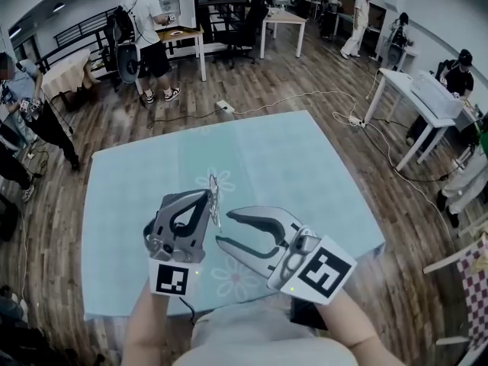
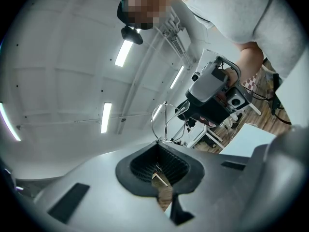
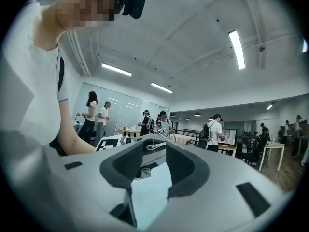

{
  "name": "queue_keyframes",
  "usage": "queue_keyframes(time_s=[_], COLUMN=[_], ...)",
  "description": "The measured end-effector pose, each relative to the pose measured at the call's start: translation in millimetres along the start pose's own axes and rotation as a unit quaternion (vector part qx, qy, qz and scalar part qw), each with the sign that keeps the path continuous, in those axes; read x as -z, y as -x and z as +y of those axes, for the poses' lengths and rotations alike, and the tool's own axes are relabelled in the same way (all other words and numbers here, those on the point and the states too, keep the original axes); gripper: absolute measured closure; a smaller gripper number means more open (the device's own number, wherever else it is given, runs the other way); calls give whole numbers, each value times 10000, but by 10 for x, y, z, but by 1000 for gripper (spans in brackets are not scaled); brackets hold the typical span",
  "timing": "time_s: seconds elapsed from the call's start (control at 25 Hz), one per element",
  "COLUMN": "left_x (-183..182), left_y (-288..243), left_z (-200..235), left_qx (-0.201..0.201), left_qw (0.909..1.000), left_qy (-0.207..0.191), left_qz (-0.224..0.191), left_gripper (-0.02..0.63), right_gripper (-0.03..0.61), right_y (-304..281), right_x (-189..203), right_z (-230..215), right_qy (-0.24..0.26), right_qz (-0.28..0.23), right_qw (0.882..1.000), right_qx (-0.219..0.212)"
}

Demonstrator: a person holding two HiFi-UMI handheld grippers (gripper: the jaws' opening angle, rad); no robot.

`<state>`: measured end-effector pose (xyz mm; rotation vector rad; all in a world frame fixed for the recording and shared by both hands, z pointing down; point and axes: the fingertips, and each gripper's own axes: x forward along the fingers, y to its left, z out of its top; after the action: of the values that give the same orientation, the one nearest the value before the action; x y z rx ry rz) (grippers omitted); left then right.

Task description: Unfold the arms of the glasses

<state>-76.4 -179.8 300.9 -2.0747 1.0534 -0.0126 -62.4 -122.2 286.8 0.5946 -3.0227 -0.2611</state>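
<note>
My left tool [image 1: 206, 202] is closed tight at the tips and has hold of the glasses [image 1: 213, 183]. They are a thin wire frame that sticks up out of the pinched tips, and in the left gripper view both round rims stand clear beyond the jaws. The glasses are off the table [image 1: 305, 166], held in the air over its pale blue cloth.

My right tool [image 1: 222, 228] stands wide open, its two jaws spread like a fork with nothing pinched between them. Through the gap, the right gripper view shows mostly blue cloth. Its tips point across at the left tool and end just beside the glasses, close under the frame. In the right gripper view a thin wire part of the glasses shows at the far end of the open jaws. I cannot tell whether a tip touches it, but the pads are not pressing on it. Both tools hang close together above the near half of the table.
</note>
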Motion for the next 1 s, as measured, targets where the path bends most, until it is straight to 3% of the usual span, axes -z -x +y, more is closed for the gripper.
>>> queue_keyframes(time_s=[0.2,1.0], left_x=[-24,-24], left_y=[-10,89], left_z=[4,47], left_qx=[1,-54], left_qw=[10000,9999], left_qy=[-35,-95], left_qz=[-12,11], left_gripper=[606,606], right_gripper=[497,537], right_y=[-37,210], right_x=[-23,26], right_z=[17,-144], right_qy=[189,20], right_qz=[-9,62], right_qw=[9998,9979], right_qx=[104,639])
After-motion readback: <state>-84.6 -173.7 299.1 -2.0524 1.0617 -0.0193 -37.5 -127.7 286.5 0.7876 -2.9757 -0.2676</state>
